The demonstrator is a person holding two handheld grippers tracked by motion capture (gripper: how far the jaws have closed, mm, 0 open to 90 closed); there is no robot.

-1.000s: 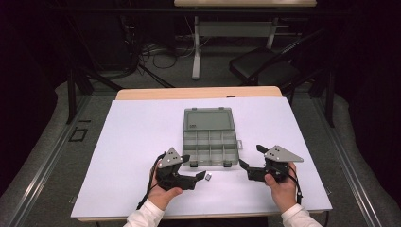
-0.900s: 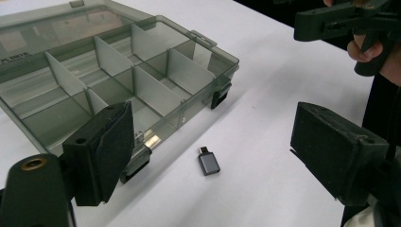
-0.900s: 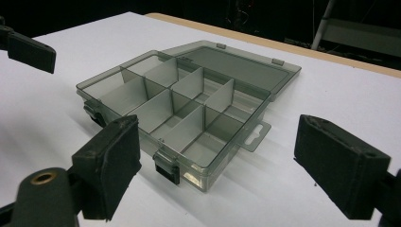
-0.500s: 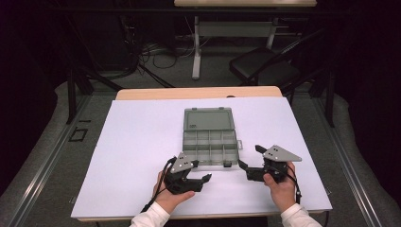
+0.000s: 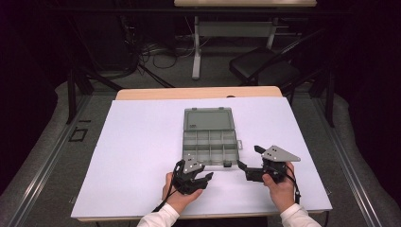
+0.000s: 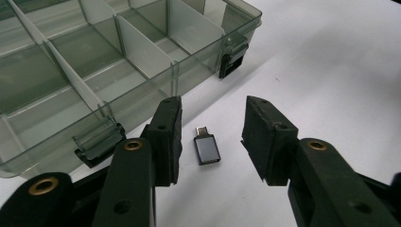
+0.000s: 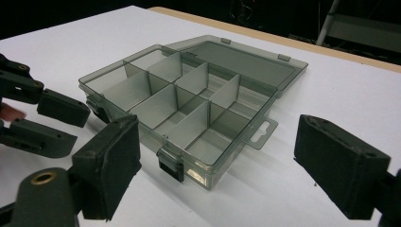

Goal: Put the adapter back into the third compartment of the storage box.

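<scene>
My left hand-held gripper (image 6: 210,142) has been closing around the small adapter (image 6: 207,149) (pads not yet touching); I'd centre it, squeeze gently; right hand-held gripper (image 7: 246,165) gapes empty

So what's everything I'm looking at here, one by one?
adapter: one, small, dark with a metal plug, on the table between the left jaws, not yet touched.
organiser box: one, clear grey, lid open and laid flat, compartments look empty, mid-table.
table: one, white top with a wooden far edge.
chair: one, black, on the floor beyond the table.
left hand-held gripper: one, black, jaws just closing around the adapter.
right hand-held gripper: one, black, jaws open, beside the box's near right corner.
</scene>
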